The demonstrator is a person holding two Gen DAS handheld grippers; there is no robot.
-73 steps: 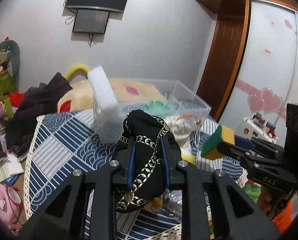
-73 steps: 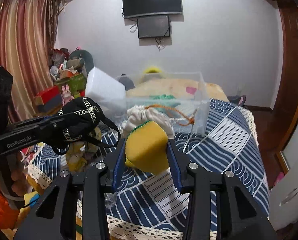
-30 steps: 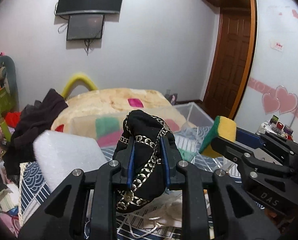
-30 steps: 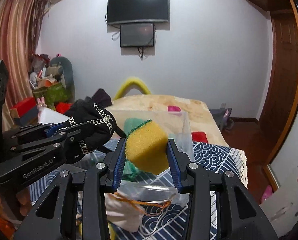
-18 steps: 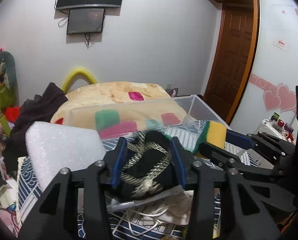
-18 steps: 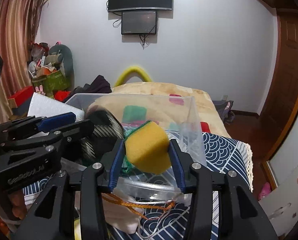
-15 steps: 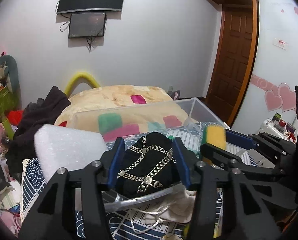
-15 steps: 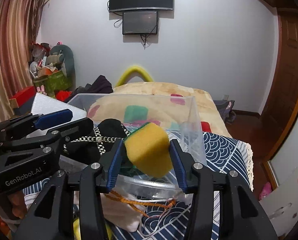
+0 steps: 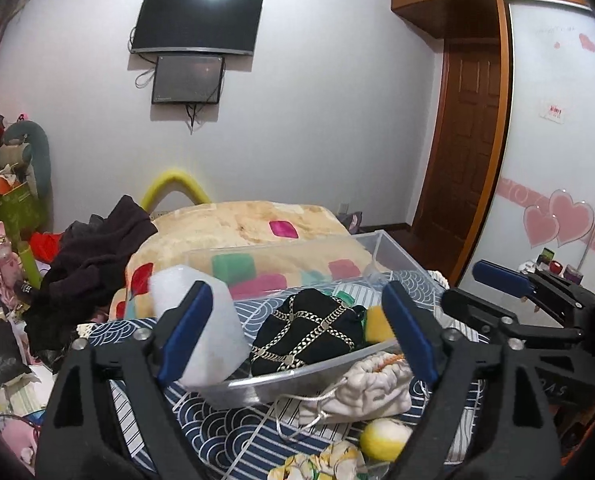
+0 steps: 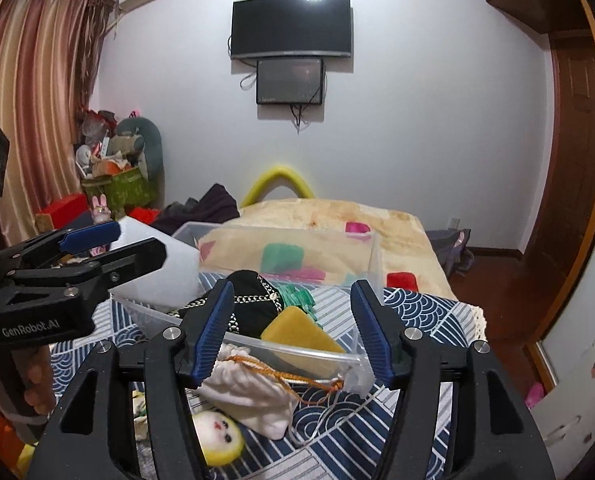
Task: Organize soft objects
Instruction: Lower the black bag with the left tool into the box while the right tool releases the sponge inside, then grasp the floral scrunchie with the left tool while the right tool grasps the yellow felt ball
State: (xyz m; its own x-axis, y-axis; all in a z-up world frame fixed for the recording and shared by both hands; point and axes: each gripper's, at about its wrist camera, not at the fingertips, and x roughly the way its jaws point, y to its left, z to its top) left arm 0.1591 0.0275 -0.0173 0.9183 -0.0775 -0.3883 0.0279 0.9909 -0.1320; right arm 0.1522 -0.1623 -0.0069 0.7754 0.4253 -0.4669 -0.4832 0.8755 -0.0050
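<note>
Yellow doll face (image 10: 216,431) shows only rightward.

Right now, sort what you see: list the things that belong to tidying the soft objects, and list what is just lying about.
Part of the job:
clear bin
black chain pouch
yellow sponge
white foam block
white drawstring bag
yellow-haired doll

Just lying about:
dark clothes heap
patchwork blanket
wall TV
</note>
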